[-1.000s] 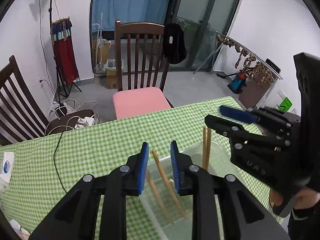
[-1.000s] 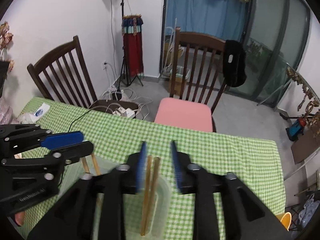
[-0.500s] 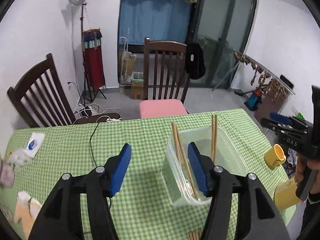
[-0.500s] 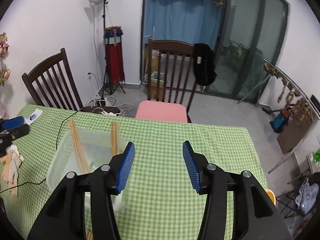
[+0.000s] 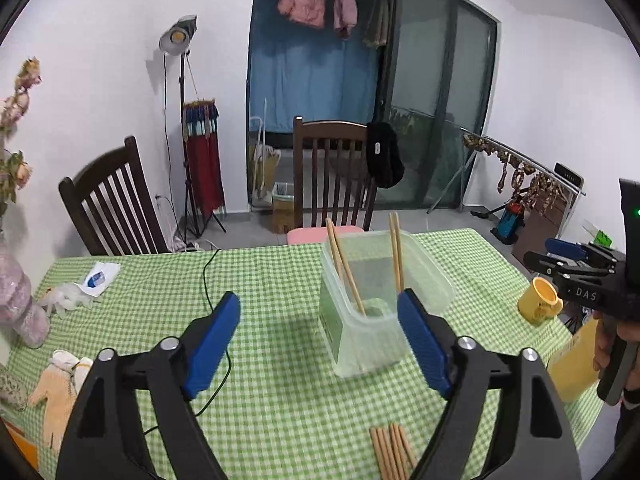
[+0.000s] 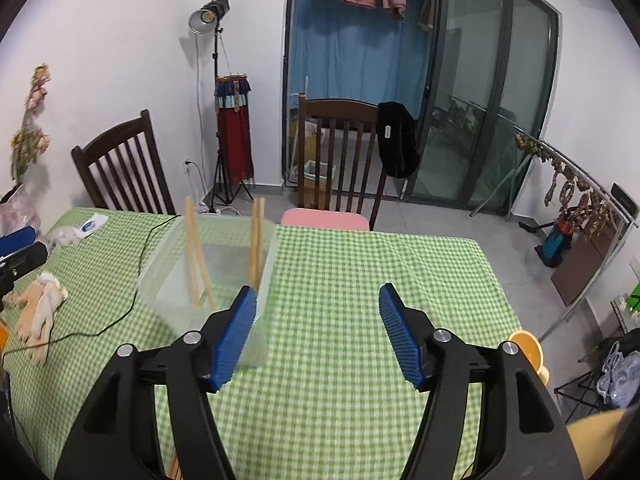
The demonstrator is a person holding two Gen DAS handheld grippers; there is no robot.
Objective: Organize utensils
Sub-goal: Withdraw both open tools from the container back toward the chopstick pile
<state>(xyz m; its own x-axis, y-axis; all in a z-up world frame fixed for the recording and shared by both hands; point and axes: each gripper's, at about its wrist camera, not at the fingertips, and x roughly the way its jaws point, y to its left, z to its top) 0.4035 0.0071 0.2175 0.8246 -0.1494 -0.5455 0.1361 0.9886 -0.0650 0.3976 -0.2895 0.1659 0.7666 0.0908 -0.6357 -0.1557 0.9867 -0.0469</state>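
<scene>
**Both grippers empty, chopsticks standing in the tub**

The left gripper (image 5: 319,322) hangs over the green-checked worktop (image 5: 280,412) with its jaws spread wide — they have just been opening, and nothing sits between the blue pads. The right gripper (image 6: 317,334) is likewise parted and empty, its jaws also just having widened; its left pad overlaps the near corner of the clear plastic tub (image 6: 172,280) in that view, though contact cannot be told.

Inside the tub (image 5: 424,276) two pairs of wooden chopsticks (image 5: 344,264) lean against its walls, tips down, one pair toward the left side and one further right. A loose bundle of more chopsticks (image 5: 390,450) lies flat on the cloth at the near edge, apart from the tub.

A yellow mug (image 5: 540,300) stands toward the worktop's right edge — near it the right gripper's body is seen, held in a hand (image 5: 624,340). A black cable (image 5: 208,280) trails across the cloth to the left
</scene>
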